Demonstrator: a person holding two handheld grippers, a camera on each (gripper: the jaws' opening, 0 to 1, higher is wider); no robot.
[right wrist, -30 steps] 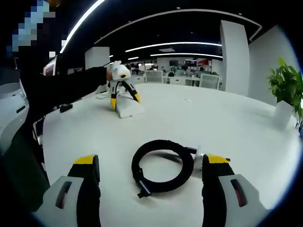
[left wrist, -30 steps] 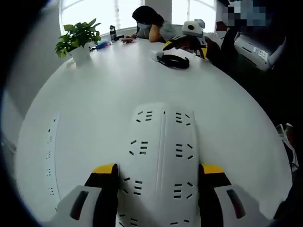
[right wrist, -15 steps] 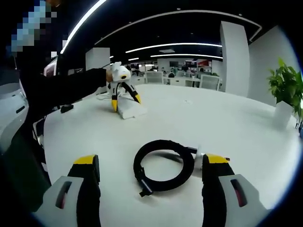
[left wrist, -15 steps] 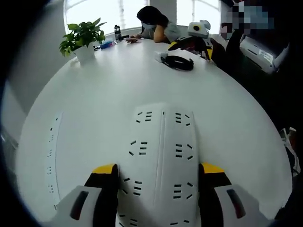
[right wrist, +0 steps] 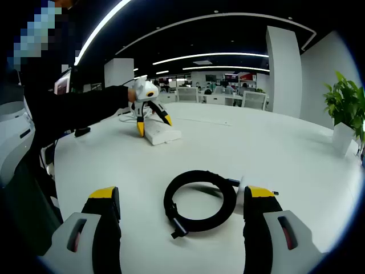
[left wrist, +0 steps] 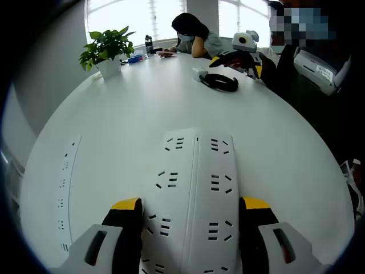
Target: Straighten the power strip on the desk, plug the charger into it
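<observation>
Left gripper, yellow-tipped jaws closed against the two long sides of a wide white plastic power strip with rows of socket slots, lying flat on the round white desk. In the right gripper view, same left gripper seen across the desk, straddling the power strip, a dark sleeve behind it.

Right gripper hovering with jaws spread wide, nothing between the pads. Just ahead of it, resting on the desk: a coiled black cable joined to a small white charger block beside the right jaw. From the left gripper view, that coil far across the desk, beside the right gripper.

Potted green plant in a white pot at the far desk edge; a person seated behind it, head bent low. A second, narrow socket strip recessed near the left desk edge.
</observation>
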